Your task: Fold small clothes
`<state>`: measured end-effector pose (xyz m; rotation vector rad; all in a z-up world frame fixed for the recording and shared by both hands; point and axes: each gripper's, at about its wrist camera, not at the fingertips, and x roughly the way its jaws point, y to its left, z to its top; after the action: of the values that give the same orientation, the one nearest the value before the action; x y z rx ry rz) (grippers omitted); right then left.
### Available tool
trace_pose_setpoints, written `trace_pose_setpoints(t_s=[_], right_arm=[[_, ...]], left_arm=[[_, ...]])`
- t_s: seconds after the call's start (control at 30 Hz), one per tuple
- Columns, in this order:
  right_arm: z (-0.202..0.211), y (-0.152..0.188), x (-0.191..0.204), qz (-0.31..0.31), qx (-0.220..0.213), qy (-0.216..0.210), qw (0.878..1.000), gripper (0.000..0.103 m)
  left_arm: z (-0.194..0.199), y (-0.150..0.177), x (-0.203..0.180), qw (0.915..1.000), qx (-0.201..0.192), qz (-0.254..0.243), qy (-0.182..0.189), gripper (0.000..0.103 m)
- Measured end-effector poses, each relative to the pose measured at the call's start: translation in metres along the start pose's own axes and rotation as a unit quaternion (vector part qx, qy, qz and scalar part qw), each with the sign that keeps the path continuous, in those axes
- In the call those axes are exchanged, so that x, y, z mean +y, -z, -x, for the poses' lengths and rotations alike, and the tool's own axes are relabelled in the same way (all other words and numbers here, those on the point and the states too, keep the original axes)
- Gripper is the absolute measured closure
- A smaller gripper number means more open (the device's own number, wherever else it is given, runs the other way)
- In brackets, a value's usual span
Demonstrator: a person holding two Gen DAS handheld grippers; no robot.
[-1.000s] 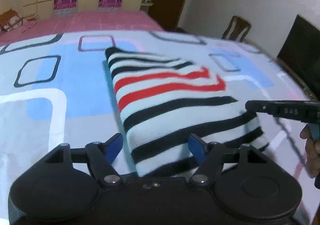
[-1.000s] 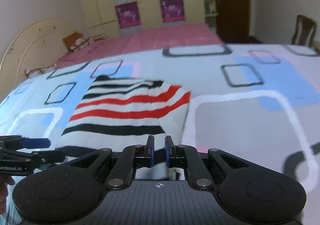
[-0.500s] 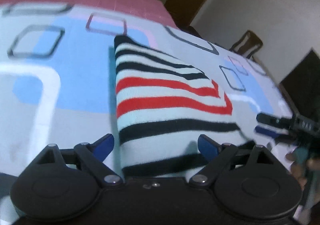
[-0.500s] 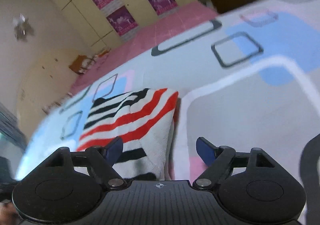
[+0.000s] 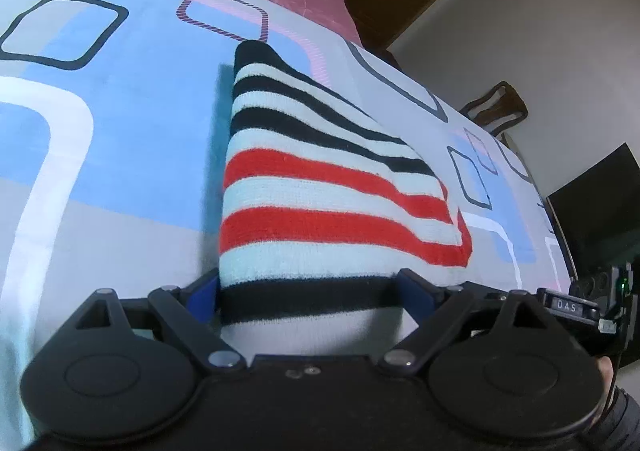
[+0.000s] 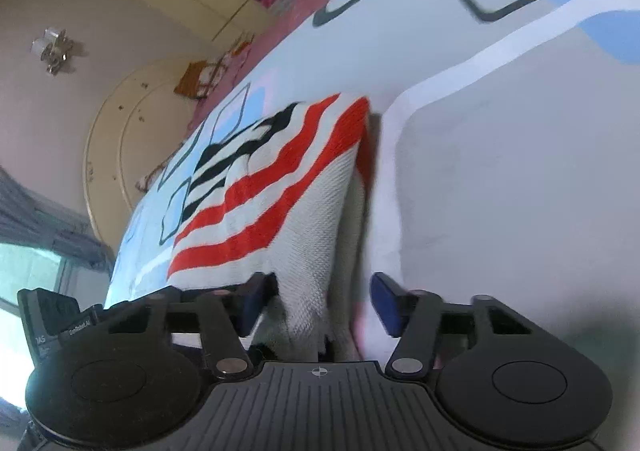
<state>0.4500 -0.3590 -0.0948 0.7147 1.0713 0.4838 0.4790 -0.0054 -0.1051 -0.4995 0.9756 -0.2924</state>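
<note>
Jaws of both grippers gape wide around striped garment (image 5: pixel 320 211) edges

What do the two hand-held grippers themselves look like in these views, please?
Both are matte black. The left hand-held gripper has two round discs, angled link arms with silver pivot pins and blue finger pads. The right hand-held gripper matches it, with a ribbed grey top plate bearing a small crosshair mark. Seen from the left wrist view, its side shows white "DAS" lettering.
</note>
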Motion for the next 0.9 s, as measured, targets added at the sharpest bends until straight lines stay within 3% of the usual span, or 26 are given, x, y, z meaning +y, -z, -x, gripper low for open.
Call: trace_pose_setpoints(t_s=[0.3,0.4,0.53,0.67,0.9], right_arm=[[-0.017,-0.005,0.019,0.054,0.010,0.005,0.998,0.051],[-0.019,-0.002,0.017,0.050,0.004,0.006,0.999,0.053],[-0.025,0.006,0.041,0.118,-0.006,0.048,0.992,0.066],[-0.019,0.017,0.056,0.151,-0.028,0.066,0.986,0.070],[-0.007,0.033,0.093,0.193,-0.052,0.088,0.976,0.071]], left_arm=[[-0.008,-0.003,-0.012,0.9993,0.007,-0.030,-0.021,0.015],[-0.011,-0.004,-0.020,0.9980,0.009,-0.051,-0.038,0.022],[-0.010,-0.004,-0.037,0.9938,0.004,-0.093,-0.061,0.035],[-0.001,-0.003,-0.044,0.9908,-0.008,-0.118,-0.065,0.046],[0.024,-0.002,-0.056,0.9834,-0.030,-0.167,-0.063,0.050]])
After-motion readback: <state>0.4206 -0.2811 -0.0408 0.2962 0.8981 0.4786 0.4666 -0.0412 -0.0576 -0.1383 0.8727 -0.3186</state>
